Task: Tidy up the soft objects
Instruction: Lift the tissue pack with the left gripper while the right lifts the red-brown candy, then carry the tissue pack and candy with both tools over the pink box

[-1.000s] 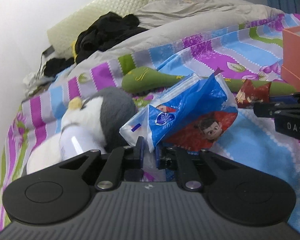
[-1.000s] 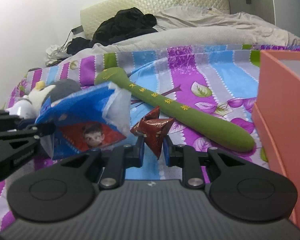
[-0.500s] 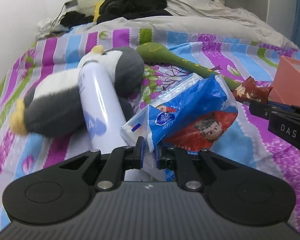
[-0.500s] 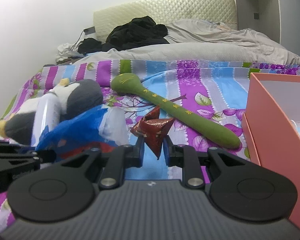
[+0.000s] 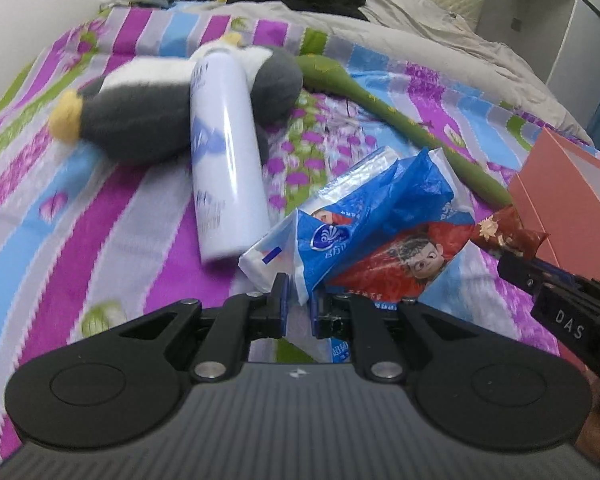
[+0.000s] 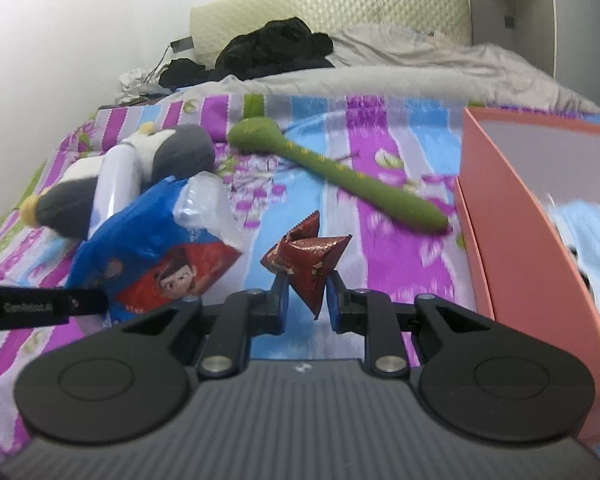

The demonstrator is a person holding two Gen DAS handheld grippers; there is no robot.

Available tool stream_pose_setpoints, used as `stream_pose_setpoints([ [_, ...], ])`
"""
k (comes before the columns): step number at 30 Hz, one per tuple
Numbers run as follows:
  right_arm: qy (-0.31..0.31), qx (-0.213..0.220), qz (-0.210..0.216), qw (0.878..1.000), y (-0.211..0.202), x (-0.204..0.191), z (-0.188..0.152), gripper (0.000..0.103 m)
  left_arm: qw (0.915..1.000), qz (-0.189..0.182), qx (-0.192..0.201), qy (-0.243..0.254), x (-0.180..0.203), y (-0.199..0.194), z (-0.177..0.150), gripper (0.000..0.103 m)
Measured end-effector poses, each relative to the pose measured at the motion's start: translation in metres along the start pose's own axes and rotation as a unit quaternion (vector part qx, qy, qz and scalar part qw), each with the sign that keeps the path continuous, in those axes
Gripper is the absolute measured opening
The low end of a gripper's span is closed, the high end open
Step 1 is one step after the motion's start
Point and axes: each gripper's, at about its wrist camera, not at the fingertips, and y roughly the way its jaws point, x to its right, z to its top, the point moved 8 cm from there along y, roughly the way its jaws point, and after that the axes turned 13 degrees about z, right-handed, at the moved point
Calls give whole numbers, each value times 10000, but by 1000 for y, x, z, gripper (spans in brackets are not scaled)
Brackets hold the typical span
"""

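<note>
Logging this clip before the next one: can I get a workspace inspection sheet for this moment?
Surface: bed with striped floral cover.
Job's things: blue tissue pack; red foil packet; penguin plush; green plush stick.
Clutter: white spray can lying against the plush; black clothes; grey blanket.
Grippers: left gripper shut on tissue pack; right gripper shut on foil packet.
Cables: one by headboard.
Surroundings: orange box, wardrobe.
</note>
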Motion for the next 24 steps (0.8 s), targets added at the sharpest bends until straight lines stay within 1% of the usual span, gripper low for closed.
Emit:
stream_pose_setpoints([
  [6, -3, -107, 91, 9999, -24, -16, -20, 23, 9995, -109, -237, -158, -3, -12, -37, 13],
  [11, 228, -245, 139, 9993, -41, -16, -35, 23, 9996, -40, -253, -119, -5, -27, -48, 13],
  [14, 244, -258, 144, 9993, -53, -17, -35, 23, 9996, -32, -224, -145, -7, -38, -44, 13],
  [17, 235, -194, 159, 9994, -68, -17, -24, 23, 9997, -84, -210, -128, -5, -52, -34, 13],
  [20, 193, -57, 129, 9997, -86, -13, -3, 23, 9996, -156, -179, -130, 2, -66, -18, 13],
  [24, 205, 150, 53, 9997, -112, -2, 29, 23, 9992, -355, -43, -161, 20, -91, 9, 13],
])
